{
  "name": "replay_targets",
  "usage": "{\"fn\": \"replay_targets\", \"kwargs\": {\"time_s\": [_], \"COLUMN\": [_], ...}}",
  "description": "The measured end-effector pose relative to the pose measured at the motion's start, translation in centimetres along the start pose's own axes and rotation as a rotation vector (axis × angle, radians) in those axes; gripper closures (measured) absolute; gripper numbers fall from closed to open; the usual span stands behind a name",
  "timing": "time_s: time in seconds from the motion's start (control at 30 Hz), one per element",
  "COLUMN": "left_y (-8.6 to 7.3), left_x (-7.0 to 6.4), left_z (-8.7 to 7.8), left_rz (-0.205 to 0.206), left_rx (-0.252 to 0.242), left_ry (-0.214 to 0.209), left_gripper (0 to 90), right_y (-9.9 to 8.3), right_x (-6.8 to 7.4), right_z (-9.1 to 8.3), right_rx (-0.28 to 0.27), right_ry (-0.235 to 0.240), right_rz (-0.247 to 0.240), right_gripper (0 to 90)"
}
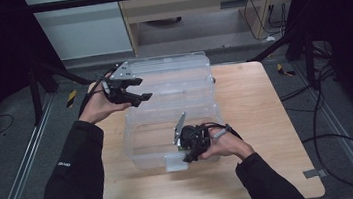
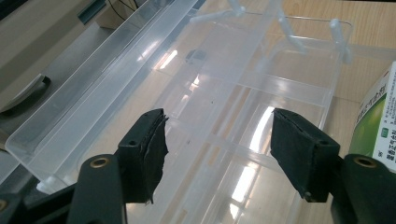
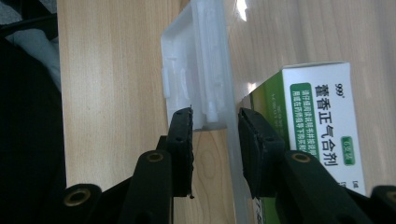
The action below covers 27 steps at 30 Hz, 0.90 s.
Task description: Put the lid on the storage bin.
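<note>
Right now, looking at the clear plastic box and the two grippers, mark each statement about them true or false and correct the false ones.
1. The clear plastic box stands open on the wooden table. True.
2. The left gripper is clamped on the box's lid. False: its jaws are spread with nothing between them.
3. The right gripper has its jaws on either side of the box's front wall, by the latch. True.
4. A red carton lies in the box. False: the carton is green and white.

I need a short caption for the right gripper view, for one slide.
Right claw straddling the front latch of a clear plastic box, beside a green-and-white medicine carton inside.
</note>
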<state>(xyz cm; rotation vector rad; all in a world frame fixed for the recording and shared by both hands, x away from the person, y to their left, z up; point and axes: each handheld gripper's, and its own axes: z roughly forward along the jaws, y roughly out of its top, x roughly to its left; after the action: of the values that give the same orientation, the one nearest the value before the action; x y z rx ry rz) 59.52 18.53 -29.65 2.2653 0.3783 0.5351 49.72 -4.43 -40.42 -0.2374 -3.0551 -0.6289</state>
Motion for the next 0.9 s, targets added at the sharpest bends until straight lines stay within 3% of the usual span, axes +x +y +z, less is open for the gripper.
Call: {"fn": "replay_targets", "kwargs": {"time_s": [0.37, 0.9], "left_y": [0.9, 1.0], "left_x": [0.5, 1.0], "left_z": [1.2, 3.3], "left_rz": [0.079, 0.169], "left_rx": [0.067, 0.16], "left_ry": [-0.026, -0.018], "left_gripper": [39.9, 47.2], "right_y": [0.0, 0.0], "right_x": [0.0, 0.0], "right_z": [0.0, 0.0], "right_rx": [0.0, 0.004], "right_ry": [-0.002, -0.002], "right_rz": [-0.006, -0.006], "right_gripper": [66.9, 66.9]}}
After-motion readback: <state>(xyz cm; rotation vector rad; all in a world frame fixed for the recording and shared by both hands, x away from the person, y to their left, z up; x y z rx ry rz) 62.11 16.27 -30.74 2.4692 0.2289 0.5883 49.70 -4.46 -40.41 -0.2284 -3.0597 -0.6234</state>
